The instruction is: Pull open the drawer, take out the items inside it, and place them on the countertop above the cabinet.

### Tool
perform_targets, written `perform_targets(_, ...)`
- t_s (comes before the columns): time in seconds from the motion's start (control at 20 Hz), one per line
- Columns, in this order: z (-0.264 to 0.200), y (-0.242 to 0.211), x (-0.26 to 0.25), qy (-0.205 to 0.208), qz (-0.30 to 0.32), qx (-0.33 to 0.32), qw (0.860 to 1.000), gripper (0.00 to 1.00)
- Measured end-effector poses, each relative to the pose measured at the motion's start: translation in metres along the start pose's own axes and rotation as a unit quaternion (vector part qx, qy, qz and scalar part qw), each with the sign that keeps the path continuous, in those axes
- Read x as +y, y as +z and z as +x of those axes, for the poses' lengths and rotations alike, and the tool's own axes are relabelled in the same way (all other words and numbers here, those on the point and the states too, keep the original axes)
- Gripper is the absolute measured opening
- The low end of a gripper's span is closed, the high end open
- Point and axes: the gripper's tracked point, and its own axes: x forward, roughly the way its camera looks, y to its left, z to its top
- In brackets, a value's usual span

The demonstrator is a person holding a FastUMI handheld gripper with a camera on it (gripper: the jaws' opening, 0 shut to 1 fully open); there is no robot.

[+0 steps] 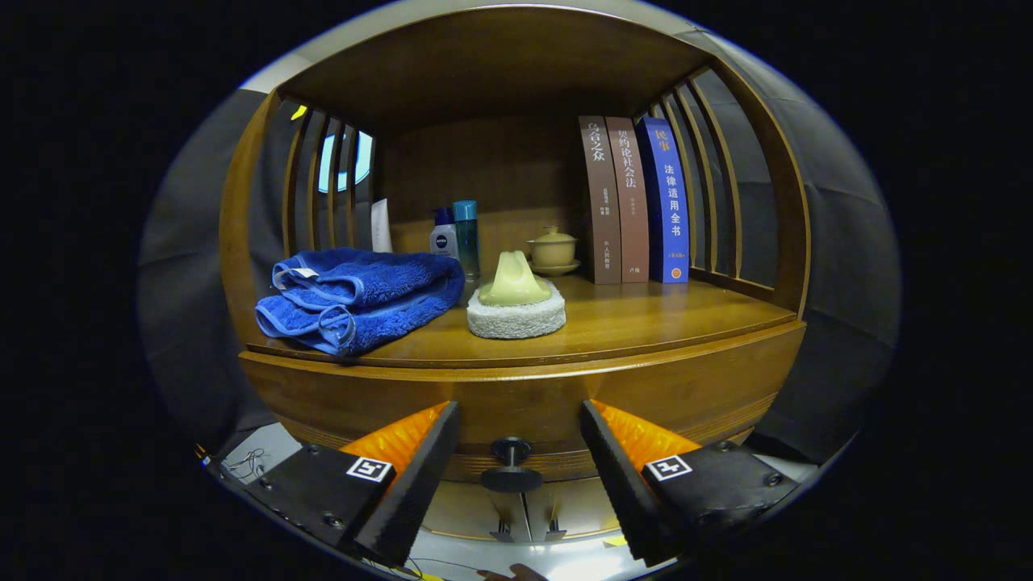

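Note:
A wooden cabinet has a closed drawer front (516, 399) below its countertop (646, 319). A dark round knob (511, 464) sticks out of the drawer, right between my two fingers. My gripper (520, 448) is open, its fingers on either side of the knob with a gap on both sides. On the countertop a folded blue towel (359, 294) lies at the left, and a pale yellow soap-like lump rests on a white sponge pad (516, 316) in the middle. The drawer's contents are hidden.
At the back of the shelf stand a blue bottle (466, 238), a small white bottle (442, 236), a lidded cream cup on a saucer (553, 250) and three upright books (633, 202). Slatted wooden sides enclose the shelf. A pale floor lies below the cabinet.

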Motion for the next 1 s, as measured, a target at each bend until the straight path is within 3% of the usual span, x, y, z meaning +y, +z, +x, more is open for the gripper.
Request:
perform_targets(0.5, -0.010, 0.004, 0.004, 0.007, 0.007, 0.009, 1.000, 1.00)
perform_targets(0.8, -0.056, 0.032, 0.006, 0.011, -0.017, 0.003, 1.000, 1.00)
perform_targets(1.0, -0.103, 0.084, 0.006, 0.012, -0.025, -0.026, 0.999, 1.00)
